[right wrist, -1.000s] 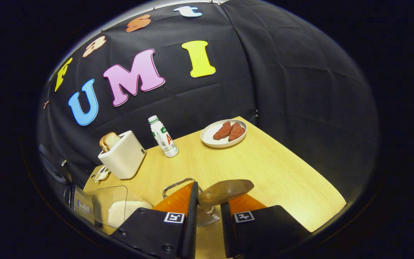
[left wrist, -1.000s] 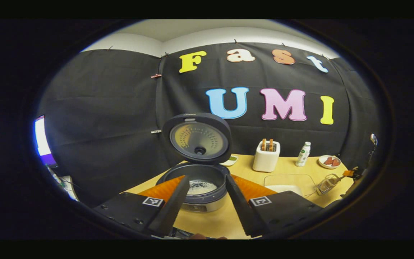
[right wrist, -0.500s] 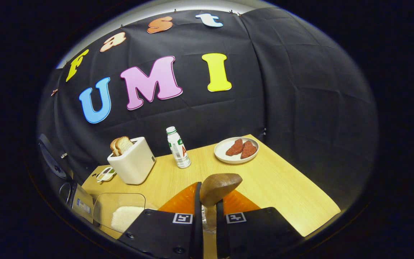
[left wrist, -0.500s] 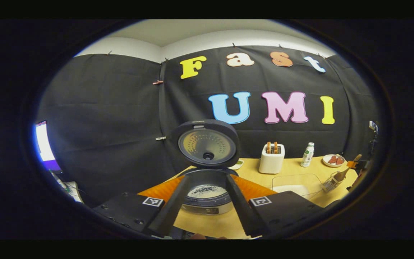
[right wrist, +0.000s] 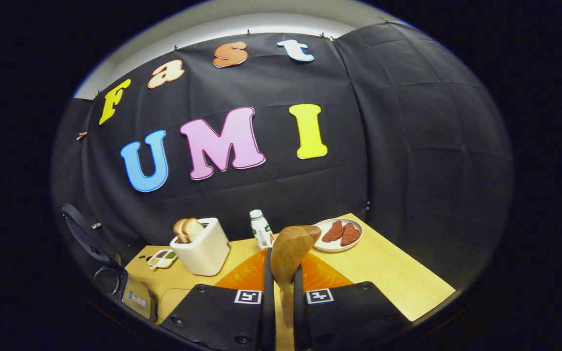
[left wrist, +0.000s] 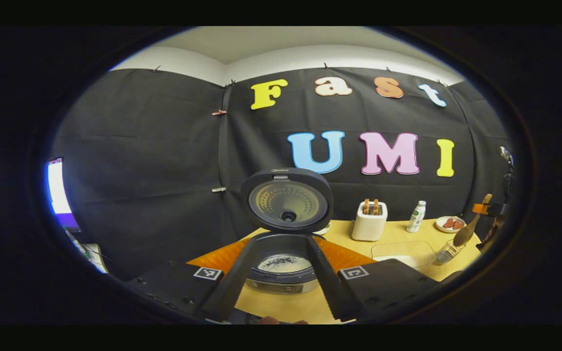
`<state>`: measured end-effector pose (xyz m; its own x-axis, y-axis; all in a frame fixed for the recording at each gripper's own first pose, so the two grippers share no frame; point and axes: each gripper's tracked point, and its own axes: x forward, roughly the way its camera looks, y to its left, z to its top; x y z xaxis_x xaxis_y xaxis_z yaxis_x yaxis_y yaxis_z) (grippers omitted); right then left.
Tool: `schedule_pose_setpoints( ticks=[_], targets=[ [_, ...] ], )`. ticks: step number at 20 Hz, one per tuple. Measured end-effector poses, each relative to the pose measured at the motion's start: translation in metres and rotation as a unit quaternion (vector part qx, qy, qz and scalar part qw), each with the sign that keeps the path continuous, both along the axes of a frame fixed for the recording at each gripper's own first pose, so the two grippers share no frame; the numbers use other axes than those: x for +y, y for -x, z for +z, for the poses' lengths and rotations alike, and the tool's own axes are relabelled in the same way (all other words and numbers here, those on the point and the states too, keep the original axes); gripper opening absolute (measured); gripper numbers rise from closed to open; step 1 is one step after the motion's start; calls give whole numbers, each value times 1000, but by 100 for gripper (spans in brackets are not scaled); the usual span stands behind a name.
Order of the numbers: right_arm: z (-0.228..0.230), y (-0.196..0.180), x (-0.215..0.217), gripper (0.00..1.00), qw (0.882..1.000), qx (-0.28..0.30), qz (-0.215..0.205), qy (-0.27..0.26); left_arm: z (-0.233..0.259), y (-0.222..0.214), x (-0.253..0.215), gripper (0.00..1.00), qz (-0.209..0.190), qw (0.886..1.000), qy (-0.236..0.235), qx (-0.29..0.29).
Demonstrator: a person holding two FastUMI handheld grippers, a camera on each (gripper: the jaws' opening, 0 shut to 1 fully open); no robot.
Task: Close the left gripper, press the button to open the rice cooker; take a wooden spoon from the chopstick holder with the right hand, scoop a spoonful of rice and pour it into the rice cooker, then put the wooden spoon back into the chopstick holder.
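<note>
**Spoon lifted clear; scooping not yet begun**

Rice cooker [left wrist: 283,265] is seen with lid [left wrist: 287,200] raised, so the button step is judged done; some rice is already visible in the pot. Left gripper [left wrist: 276,278] is held before it, fingers spread apart, nothing between them. Right gripper [right wrist: 281,297] is clamped on the wooden spoon [right wrist: 288,253], bowl uppermost and empty. The spoon is seen above the chopstick holder [left wrist: 447,252], beside the clear rice container [left wrist: 398,251]. Scooping, pouring and returning the spoon are judged outstanding.
</note>
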<state>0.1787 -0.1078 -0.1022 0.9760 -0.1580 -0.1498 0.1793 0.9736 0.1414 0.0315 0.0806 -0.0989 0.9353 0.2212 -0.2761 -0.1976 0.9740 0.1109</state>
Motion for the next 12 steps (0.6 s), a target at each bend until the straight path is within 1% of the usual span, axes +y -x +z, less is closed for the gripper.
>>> schedule_pose_setpoints(
  ticks=[3, 6, 8, 12],
  targets=[
    [5, -1, 52, 18, 999, 1, 42, 0, 1, 0, 5, 73, -4, 1000, 3, -1],
    [-7, -5, 92, 18, 997, 16, 75, 3, 2, -1, 14, 73, -7, 1000, -3, -1],
    [-22, -8, 110, 18, 996, 35, 87, 8, 3, -2, 21, 73, -8, 1000, -9, -3],
    [-63, -15, 132, 19, 992, 77, 97, 32, 6, -5, 35, 73, -11, 1000, -19, -4]
  ],
)
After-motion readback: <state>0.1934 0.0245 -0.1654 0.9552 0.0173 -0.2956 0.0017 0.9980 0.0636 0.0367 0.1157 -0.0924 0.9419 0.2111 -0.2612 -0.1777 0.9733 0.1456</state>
